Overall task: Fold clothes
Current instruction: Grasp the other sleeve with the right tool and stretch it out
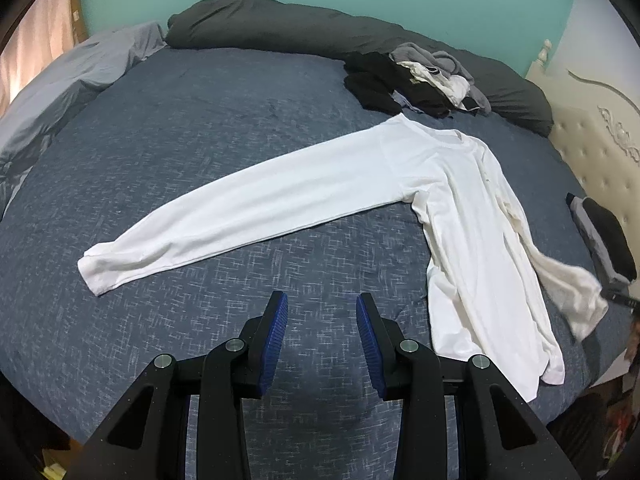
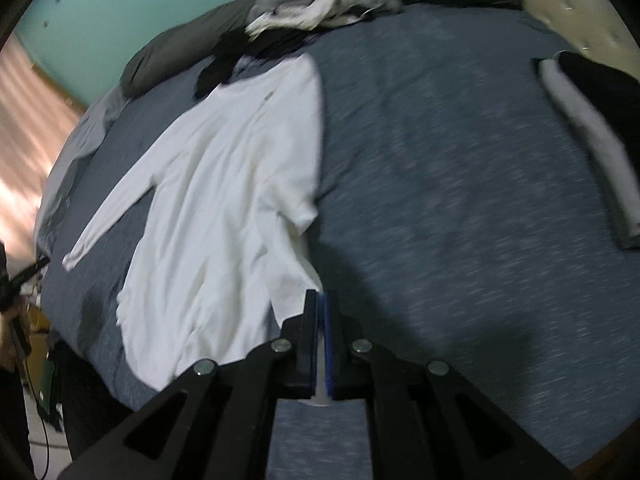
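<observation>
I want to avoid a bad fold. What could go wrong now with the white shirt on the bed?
The right gripper pinches only a thin edge of the white shirt, so the cloth may slip out. The left gripper is open and holds nothing, so the shirt may drag and wrinkle on the bed.

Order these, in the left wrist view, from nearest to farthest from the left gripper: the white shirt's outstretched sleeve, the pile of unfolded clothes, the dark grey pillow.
From the left gripper, open above the bed:
1. White shirt's outstretched sleeve, just ahead, stretching left.
2. Pile of unfolded clothes, far right, beyond the shirt's collar.
3. Dark grey pillow, along the bed's far edge.
</observation>
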### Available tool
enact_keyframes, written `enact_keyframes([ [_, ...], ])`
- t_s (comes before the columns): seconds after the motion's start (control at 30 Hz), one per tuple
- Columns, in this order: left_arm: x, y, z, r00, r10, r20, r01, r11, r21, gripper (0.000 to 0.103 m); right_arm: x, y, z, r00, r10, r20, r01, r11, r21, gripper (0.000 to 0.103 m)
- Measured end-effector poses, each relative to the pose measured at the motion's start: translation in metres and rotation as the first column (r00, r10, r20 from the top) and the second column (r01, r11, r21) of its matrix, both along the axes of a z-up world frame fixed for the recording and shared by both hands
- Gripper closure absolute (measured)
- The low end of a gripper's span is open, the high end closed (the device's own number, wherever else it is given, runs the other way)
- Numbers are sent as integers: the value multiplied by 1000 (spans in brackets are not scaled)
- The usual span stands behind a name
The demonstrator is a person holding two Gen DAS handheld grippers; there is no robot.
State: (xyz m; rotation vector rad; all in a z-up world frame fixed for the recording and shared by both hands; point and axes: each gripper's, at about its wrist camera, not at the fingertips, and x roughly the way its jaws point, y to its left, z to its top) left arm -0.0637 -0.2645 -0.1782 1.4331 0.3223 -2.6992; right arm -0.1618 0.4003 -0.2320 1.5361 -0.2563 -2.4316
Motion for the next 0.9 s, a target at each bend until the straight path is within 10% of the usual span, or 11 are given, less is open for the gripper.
enact_keyframes([
  [0.9,-35,31,-21,996,-19,90,23,999,-39,64,-132,155,94,951,-190,-243,250,935,250,101],
])
